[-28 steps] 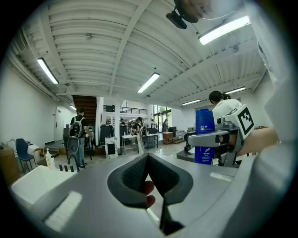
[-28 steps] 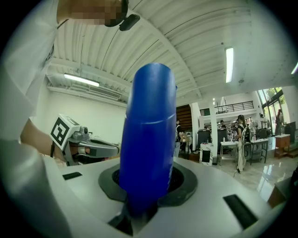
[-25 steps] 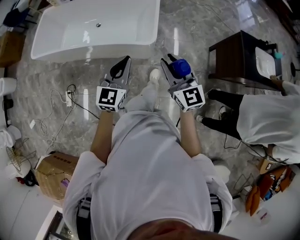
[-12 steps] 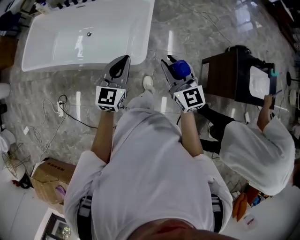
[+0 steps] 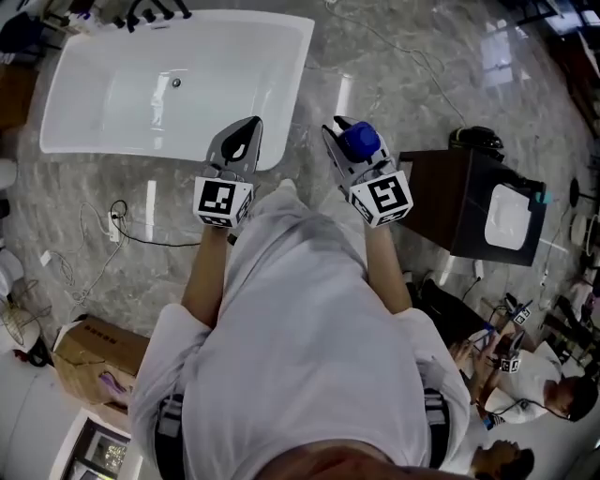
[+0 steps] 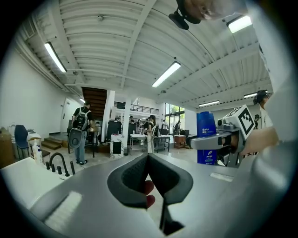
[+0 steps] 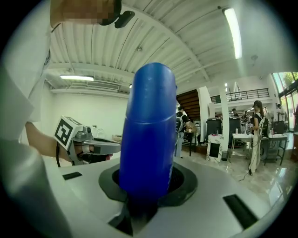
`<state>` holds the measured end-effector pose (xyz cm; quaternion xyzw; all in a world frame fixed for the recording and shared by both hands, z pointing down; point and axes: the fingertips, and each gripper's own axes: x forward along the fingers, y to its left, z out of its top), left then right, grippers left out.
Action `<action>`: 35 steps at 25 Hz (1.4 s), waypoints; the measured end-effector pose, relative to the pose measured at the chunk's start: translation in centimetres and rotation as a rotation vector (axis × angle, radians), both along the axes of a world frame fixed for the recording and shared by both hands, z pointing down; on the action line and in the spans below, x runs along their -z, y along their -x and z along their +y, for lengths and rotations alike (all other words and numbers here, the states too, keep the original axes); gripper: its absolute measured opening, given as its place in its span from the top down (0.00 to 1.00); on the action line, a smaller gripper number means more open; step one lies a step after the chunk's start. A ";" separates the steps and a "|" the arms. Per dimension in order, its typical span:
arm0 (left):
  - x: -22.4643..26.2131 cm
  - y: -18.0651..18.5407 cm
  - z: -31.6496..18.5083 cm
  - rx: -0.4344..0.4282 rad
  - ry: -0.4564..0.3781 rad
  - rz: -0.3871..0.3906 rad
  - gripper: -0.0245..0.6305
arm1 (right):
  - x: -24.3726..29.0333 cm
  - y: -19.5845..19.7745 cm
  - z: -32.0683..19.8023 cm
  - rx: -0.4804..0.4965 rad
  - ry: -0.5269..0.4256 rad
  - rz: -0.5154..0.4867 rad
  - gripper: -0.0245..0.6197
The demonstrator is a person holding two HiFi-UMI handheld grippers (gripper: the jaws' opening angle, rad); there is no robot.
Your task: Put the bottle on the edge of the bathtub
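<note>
The white bathtub (image 5: 286,112) lies at the upper left of the head view. The blue bottle (image 5: 360,141) stands upright between the jaws of my right gripper (image 5: 339,141), which is shut on it over the marble floor, just right of the tub's near corner. In the right gripper view the bottle (image 7: 149,130) fills the middle. My left gripper (image 5: 247,133) is shut with nothing in it, and its tips overlap the tub's near rim. From the left gripper view the bottle (image 6: 206,137) shows at the right, and the tub's rim (image 6: 23,174) at the lower left.
A dark wooden cabinet (image 5: 459,211) with a white basin stands on the right. Black taps (image 5: 155,11) sit at the tub's far end. A cable (image 5: 122,220) and a cardboard box (image 5: 89,352) lie on the floor at left. A person (image 5: 539,389) crouches at the lower right.
Both grippers have travelled forward together, so the bathtub now lies closer under the left one. The cabinet has slid nearer on the right. The bottle stays gripped.
</note>
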<state>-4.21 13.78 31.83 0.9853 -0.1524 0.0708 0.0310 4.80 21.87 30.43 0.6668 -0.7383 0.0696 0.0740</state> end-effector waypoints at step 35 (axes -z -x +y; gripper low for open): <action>-8.5 -18.1 -33.4 0.616 -0.162 0.027 0.97 | -10.6 -19.6 -41.1 0.641 -0.155 -0.039 0.80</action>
